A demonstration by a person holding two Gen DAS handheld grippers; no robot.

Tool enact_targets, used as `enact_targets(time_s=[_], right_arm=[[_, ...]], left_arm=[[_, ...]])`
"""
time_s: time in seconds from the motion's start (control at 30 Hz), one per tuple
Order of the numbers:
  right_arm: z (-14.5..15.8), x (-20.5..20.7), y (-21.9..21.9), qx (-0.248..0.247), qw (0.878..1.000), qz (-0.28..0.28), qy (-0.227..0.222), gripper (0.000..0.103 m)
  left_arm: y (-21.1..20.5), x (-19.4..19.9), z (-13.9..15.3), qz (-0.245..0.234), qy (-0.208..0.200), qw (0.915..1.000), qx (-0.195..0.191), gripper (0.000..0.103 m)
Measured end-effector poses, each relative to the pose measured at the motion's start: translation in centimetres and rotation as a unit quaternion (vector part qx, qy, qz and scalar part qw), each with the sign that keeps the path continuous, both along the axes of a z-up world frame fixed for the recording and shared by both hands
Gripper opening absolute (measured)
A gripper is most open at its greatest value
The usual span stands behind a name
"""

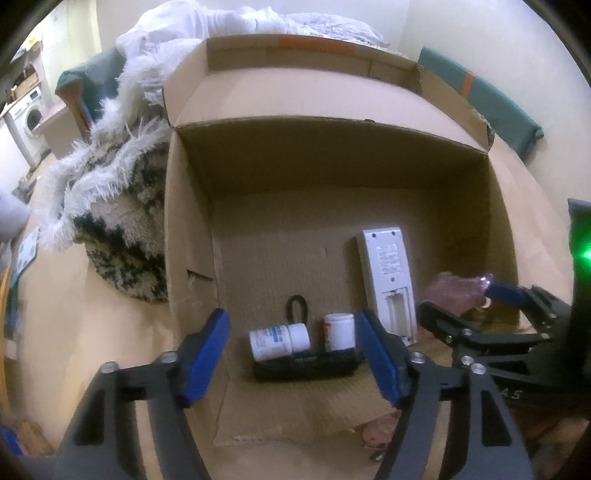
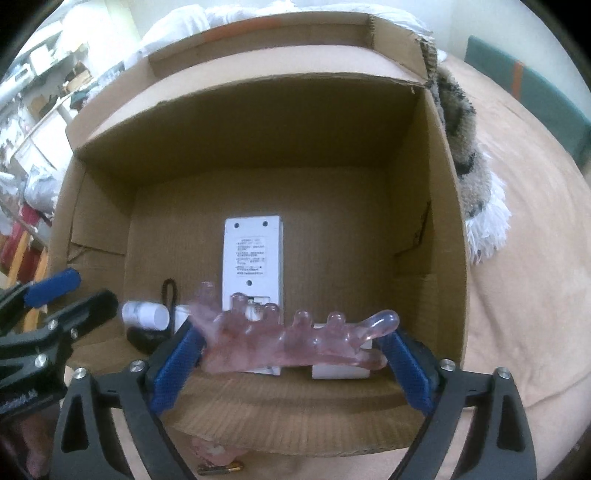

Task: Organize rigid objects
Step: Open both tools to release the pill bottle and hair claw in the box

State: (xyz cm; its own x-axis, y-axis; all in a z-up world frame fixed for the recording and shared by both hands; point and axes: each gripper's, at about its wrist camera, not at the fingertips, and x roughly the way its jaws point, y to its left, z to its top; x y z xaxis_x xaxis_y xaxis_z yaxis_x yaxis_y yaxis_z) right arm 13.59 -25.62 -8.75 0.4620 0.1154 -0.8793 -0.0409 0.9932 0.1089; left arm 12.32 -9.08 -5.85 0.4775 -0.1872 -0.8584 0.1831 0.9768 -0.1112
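An open cardboard box (image 1: pixel 192 229) (image 2: pixel 439 206) stands on a bed. Inside lie a white remote (image 1: pixel 389 273) (image 2: pixel 253 254) face down, a white pill bottle (image 1: pixel 279 339) (image 2: pixel 146 314) on its side, a second white bottle (image 1: pixel 338 330) upright, and a black object (image 1: pixel 306 365) with a loop. My right gripper (image 2: pixel 291 347) holds a clear pink knobbed massager (image 2: pixel 295 343) (image 1: pixel 454 288) between its wide-set blue pads, over the box's near edge. My left gripper (image 1: pixel 291 354) is open and empty at the near edge, in front of the bottles.
A shaggy white and dark rug (image 1: pixel 118 206) (image 2: pixel 476 177) is piled against the box's side. White bedding (image 1: pixel 207 22) lies behind the box. A peach sheet (image 2: pixel 528 295) covers the bed. A small pink item (image 2: pixel 214 450) lies under the box's front flap.
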Motion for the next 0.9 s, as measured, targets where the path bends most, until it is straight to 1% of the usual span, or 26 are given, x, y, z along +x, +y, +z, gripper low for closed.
enact_targets(time_s=[0.13, 0.2, 0.27, 0.47, 0.6, 0.73, 0.83, 0.9], right_arm=[[1.2, -0.1, -0.8, 0.029, 0.999, -0.012, -0.032, 0.103], [1.5, 0.0, -1.1, 0.049, 0.998, -0.019, -0.036, 0.103], [1.4, 0.0, -1.3, 0.057, 0.998, -0.022, -0.035, 0.103], [1.6, 0.0, -0.9, 0.043, 0.998, -0.012, -0.044, 0.103], [1.9, -0.5, -1.1, 0.041, 0.998, -0.015, -0.046, 0.103], [2.7, -1.6, -1.2, 0.047, 0.997, -0.018, -0.056, 0.103], [2.9, -2.5, -0.8, 0.048, 0.998, -0.012, -0.047, 0.103], [3.3, -3.3, -0.4, 0.046, 0.998, -0.003, -0.049, 0.103]], left_arm=[[0.0, -0.4, 0.5, 0.001, -0.003, 1.0, -0.003, 0.079], [0.1, -0.5, 0.7, 0.001, -0.005, 0.9999, -0.009, 0.079], [0.3, -0.5, 0.9, 0.001, -0.006, 0.9999, -0.009, 0.079], [0.8, -0.8, 1.8, 0.007, -0.015, 0.9998, -0.013, 0.079], [1.2, -1.3, 2.5, 0.005, -0.018, 0.9994, -0.029, 0.079], [1.9, -2.2, 3.2, 0.005, -0.03, 0.9991, -0.029, 0.079], [2.6, -2.9, 3.6, 0.009, -0.033, 0.999, -0.028, 0.079], [3.1, -3.4, 3.7, 0.015, -0.034, 0.9989, -0.029, 0.079]])
